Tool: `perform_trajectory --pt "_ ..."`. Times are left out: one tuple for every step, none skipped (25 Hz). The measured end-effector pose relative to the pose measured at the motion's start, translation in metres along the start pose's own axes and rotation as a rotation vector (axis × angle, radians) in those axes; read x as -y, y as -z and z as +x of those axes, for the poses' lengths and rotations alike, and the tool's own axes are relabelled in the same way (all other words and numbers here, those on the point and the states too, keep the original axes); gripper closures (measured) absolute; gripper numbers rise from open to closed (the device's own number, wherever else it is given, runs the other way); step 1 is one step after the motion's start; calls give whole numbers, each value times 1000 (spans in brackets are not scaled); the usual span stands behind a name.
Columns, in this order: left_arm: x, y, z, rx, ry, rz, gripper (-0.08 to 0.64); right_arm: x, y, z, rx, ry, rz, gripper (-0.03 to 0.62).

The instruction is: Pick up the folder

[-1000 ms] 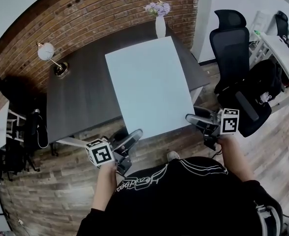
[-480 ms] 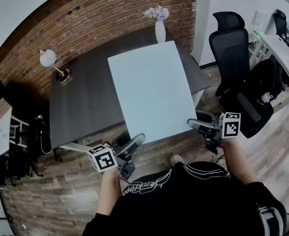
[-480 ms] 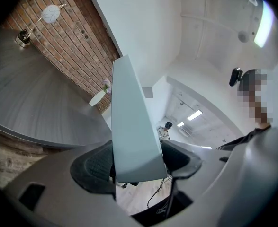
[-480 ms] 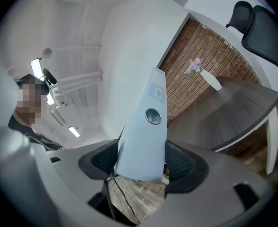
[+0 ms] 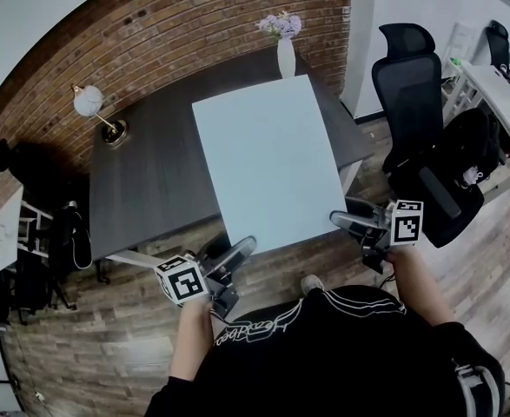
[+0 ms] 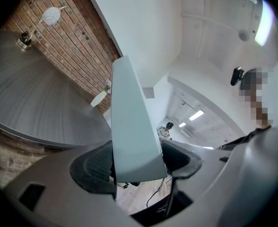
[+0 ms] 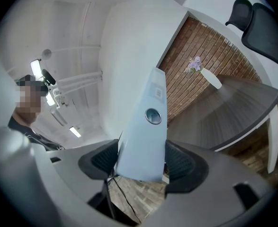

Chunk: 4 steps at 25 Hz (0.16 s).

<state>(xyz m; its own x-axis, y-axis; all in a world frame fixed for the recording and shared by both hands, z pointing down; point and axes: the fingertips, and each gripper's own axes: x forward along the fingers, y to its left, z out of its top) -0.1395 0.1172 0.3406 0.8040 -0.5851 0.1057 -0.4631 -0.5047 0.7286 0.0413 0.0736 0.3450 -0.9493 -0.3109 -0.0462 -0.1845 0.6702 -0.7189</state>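
Note:
The pale blue folder (image 5: 268, 168) hangs flat in the air above the dark table (image 5: 142, 181), held by its two near corners. My left gripper (image 5: 235, 252) is shut on the near left corner; in the left gripper view the folder (image 6: 131, 136) runs edge-on between the jaws. My right gripper (image 5: 343, 220) is shut on the near right corner. In the right gripper view the folder's spine (image 7: 146, 131) with its round metal eyelet sits clamped between the black pads.
A white vase with purple flowers (image 5: 283, 46) stands at the table's far edge, a small desk lamp (image 5: 98, 111) at its left. A black office chair (image 5: 415, 85) is on the right, beside a brick wall and wooden floor.
The folder and both grippers have shifted only slightly between the earlier frames and now; the grip on both corners is unchanged.

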Motion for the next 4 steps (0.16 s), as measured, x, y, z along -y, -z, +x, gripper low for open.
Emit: perform_trajectory --pt "-1 0 0 -1 -1 -2 242 1 0 0 0 0 1 326" --pt "-2 1 0 -3 -2 -3 242 2 1 0 0 1 2 327" --pt "-3 2 1 -5 -3 -3 242 3 1 0 -1 3 2 326" --pt "-4 3 1 -8 -5 -2 242 4 2 0 -1 4 3 326"
